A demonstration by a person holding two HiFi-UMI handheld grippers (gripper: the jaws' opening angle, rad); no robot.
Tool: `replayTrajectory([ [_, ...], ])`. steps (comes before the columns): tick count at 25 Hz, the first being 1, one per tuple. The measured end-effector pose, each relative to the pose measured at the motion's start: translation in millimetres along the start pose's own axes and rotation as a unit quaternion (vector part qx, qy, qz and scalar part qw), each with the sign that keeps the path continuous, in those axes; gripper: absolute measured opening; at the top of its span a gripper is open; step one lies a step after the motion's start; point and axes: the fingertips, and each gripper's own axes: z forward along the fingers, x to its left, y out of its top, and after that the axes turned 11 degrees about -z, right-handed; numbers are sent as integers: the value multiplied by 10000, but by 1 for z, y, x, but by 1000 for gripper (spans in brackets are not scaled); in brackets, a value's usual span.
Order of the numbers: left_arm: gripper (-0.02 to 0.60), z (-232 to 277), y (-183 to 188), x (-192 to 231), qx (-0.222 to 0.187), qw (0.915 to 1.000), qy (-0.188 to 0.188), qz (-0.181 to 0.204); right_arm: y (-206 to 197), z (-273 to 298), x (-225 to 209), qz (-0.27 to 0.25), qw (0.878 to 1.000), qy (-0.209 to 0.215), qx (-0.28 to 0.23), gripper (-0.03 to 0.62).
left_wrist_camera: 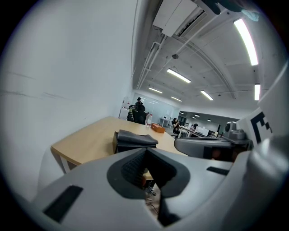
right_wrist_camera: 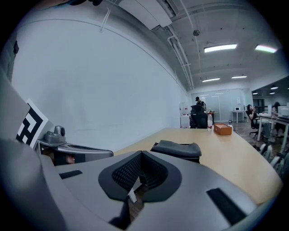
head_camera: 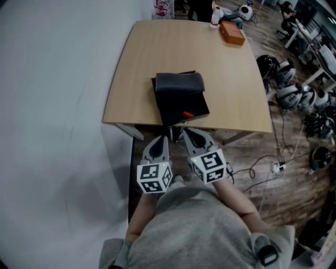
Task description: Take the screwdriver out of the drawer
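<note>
A small black drawer box (head_camera: 177, 84) stands near the front edge of the wooden table (head_camera: 142, 63). Its drawer (head_camera: 181, 109) is pulled out toward me, and the orange handle of the screwdriver (head_camera: 187, 114) lies inside at the front right. My left gripper (head_camera: 163, 138) and right gripper (head_camera: 186, 133) hover side by side just short of the table edge. Both point at the drawer, both are shut, and neither holds anything. The box shows ahead in the left gripper view (left_wrist_camera: 134, 139) and in the right gripper view (right_wrist_camera: 177, 149), beyond each gripper's closed jaws (left_wrist_camera: 151, 191) (right_wrist_camera: 135, 191).
An orange box (head_camera: 232, 32) and a white bottle (head_camera: 215, 14) sit at the table's far end. A white wall (head_camera: 52, 105) runs along the left. Cables (head_camera: 262, 168) and helmets (head_camera: 294, 94) lie on the wooden floor to the right.
</note>
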Motion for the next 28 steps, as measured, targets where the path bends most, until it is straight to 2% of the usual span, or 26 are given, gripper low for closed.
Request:
replayTrajectory([
  [8,0,13,3,9,118,9999,-48,-109,1,16,-32,-58,9997,-169,143,-2],
  [12,0,27,3,14,172,9997,-63,-154,-10,30,-49,-131,9989,-131,436,0],
  [21,0,80,16,32,199,9994,69,-258,-33,86,-89,-495,9945,219,896,-2],
  [28,0,112,25,45,215,9989,224,-347,-49,124,-101,-658,9882,605,1240,-2],
])
